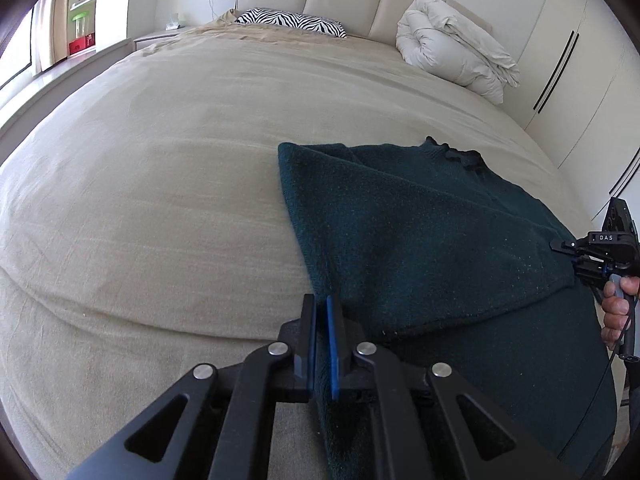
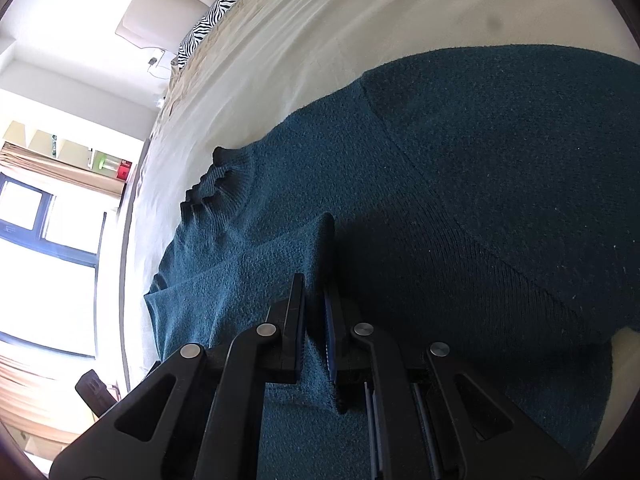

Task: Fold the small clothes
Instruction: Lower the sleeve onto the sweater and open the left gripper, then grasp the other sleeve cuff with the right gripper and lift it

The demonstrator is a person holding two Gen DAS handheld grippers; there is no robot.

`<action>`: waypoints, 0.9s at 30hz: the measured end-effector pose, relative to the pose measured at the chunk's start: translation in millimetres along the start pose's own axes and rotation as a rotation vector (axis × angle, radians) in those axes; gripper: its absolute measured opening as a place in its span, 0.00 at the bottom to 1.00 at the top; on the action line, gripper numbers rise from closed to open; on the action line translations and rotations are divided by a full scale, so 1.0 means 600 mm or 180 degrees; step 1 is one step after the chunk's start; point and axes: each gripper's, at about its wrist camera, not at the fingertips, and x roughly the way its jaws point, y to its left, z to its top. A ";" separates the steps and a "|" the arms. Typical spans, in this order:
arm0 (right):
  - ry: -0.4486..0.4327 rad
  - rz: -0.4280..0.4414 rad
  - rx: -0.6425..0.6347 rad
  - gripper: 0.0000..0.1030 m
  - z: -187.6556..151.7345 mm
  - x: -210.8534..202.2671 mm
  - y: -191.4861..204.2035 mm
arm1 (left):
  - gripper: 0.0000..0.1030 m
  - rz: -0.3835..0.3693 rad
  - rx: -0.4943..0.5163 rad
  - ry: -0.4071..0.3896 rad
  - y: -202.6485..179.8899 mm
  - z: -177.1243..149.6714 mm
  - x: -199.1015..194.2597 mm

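Your left gripper [image 1: 321, 312] has its fingers narrow, pinched on the near left edge of the dark green sweater [image 1: 420, 232], and a strip of knit runs down between the blue pads. Your right gripper [image 2: 314, 300] is clamped too, a raised fold of the same sweater [image 2: 480, 160] caught between its fingers. The sweater lies on the beige bed [image 1: 160, 200], toward its right side, one flap folded over the body, the ribbed collar [image 1: 460, 154] pointing at the headboard. A zebra pillow [image 1: 292, 20] and a rolled white duvet [image 1: 452, 48] sit far up the bed.
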 end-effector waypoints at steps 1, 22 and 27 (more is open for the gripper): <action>-0.0010 -0.0011 -0.0005 0.07 -0.001 -0.002 0.002 | 0.05 0.0021 0.0024 0.0007 -0.001 -0.003 -0.002; -0.0649 -0.0284 0.0135 0.39 0.001 -0.087 -0.049 | 0.16 0.0231 0.0101 -0.0092 -0.031 -0.020 -0.046; -0.1309 -0.0191 0.0617 0.64 -0.044 -0.236 -0.168 | 0.40 0.0081 0.0175 -0.0363 -0.083 -0.023 -0.098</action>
